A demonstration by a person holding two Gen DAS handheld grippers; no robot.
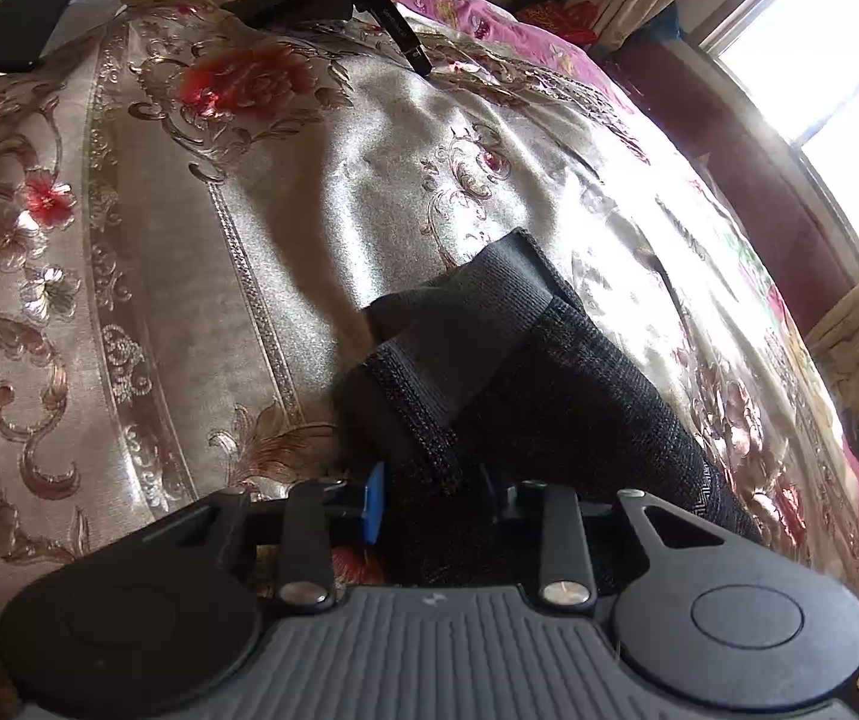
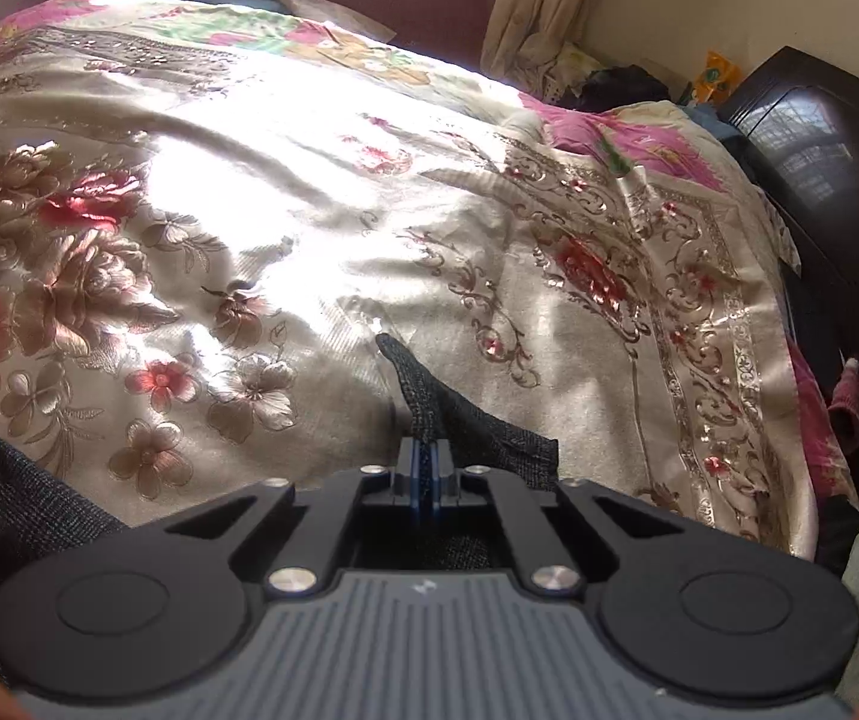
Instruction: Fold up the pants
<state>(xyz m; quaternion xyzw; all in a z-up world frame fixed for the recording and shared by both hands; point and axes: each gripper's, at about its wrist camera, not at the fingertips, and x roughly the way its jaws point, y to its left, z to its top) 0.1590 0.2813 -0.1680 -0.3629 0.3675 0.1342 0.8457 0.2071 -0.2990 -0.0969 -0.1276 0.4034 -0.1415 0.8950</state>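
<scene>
While sunlight washes over the floral bedspread (image 1: 201, 252), the left tongs (image 1: 429, 501) sit low over the bed with a thick bunch of the dark pants (image 1: 489, 360) between their fingers; one blue pad (image 1: 374, 498) shows on the left side of the cloth, the other is hidden behind it, so the grip reads as clenched on the pants — though the fingers stand fairly wide around the bulk. Ahead of those tongs the ribbed waistband (image 1: 477, 306) is turned back on itself, its paler inner face showing, and the fabric rises off the bedspread rather than lying flat.

In the right wrist view the right tongs (image 2: 428, 474) are pressed together on a narrow edge of the pants (image 2: 429, 402); the blue pads (image 2: 416, 474) touch the cloth on both sides, and a pointed tip of fabric stands up beyond them. More of the same dark fabric lies at the lower left of that view (its edge resting on the bedspread (image 2: 321, 192)), and another fold spreads just right of the fingers.

At the far end of the bed in the left view a black tripod (image 1: 369, 0) has one leg planted on the bedspread; a dark phone (image 1: 12, 27) lies on white paper near the upper left corner. A window (image 1: 819, 90) glares at the right — a cream curtain (image 2: 534, 18) and a dark cabinet (image 2: 813, 144) show in the right view.
</scene>
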